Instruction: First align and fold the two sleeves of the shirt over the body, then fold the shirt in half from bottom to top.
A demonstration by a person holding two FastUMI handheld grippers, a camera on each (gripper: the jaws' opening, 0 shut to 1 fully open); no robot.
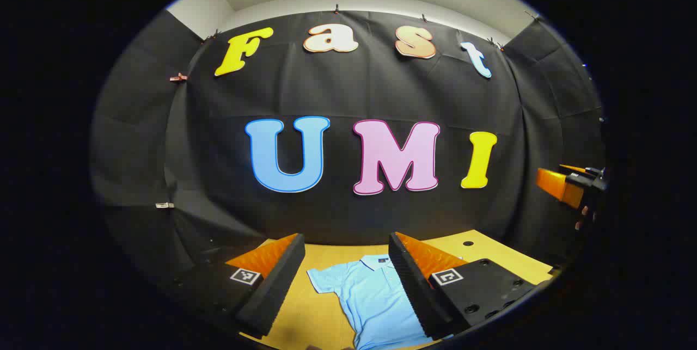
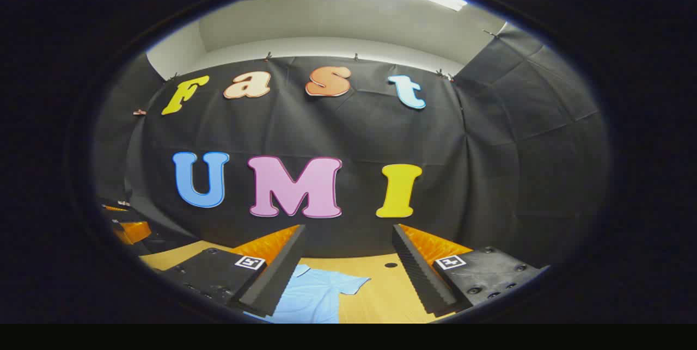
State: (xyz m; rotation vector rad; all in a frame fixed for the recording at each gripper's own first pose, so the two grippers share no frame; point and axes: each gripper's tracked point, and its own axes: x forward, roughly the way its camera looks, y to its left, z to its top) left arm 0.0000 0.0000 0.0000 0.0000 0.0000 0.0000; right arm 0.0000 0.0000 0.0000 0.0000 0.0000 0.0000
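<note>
A: Largest first: what does the figure show?

B: A wooden table, and on it a light-blue shirt lying flat, collar toward the far wall, both short sleeves spread out to the sides; no fold is made yet.

A: And the tools?

B: The left gripper is raised above the shirt, jaws spread wide, holding nothing. The right gripper hangs over the shirt's right sleeve, likewise spread and empty.

A: Likely failure from here?

B: Probably pinching both fabric layers, or grasping the sleeves unevenly; either would drag the body askew and spoil the alignment.

A: Any containers?

B: None visible. There is a small dark hole in the tabletop.
</note>
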